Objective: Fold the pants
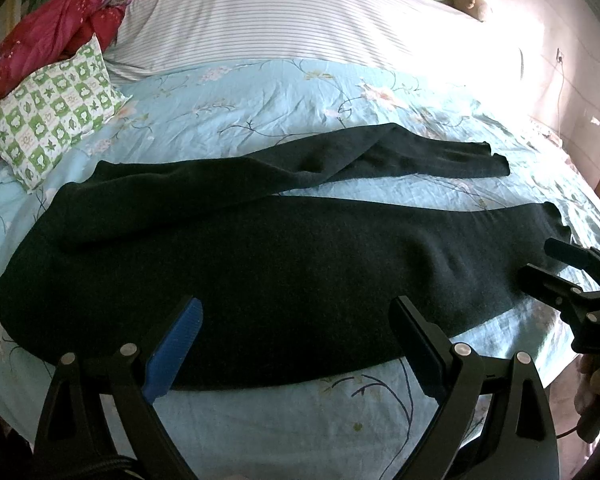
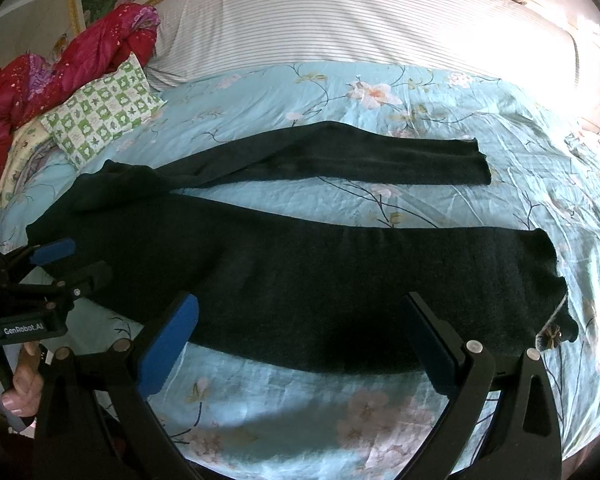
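Black pants (image 1: 260, 264) lie spread flat on the light blue floral bedspread (image 1: 284, 92), waist to the left, both legs running right with a gap between them. They also show in the right wrist view (image 2: 300, 276). My left gripper (image 1: 296, 312) is open and empty, hovering over the near edge of the pants by the waist end. My right gripper (image 2: 300, 308) is open and empty over the near leg, toward its cuff (image 2: 556, 304). Each gripper shows in the other's view: the right one (image 1: 540, 260) and the left one (image 2: 80, 260).
A green and white checked pillow (image 1: 52, 112) lies at the left beside a red quilt (image 1: 56, 32). A striped white cover (image 1: 300, 12) fills the back of the bed. The bed's edge drops off at the right near a wall socket (image 1: 560, 56).
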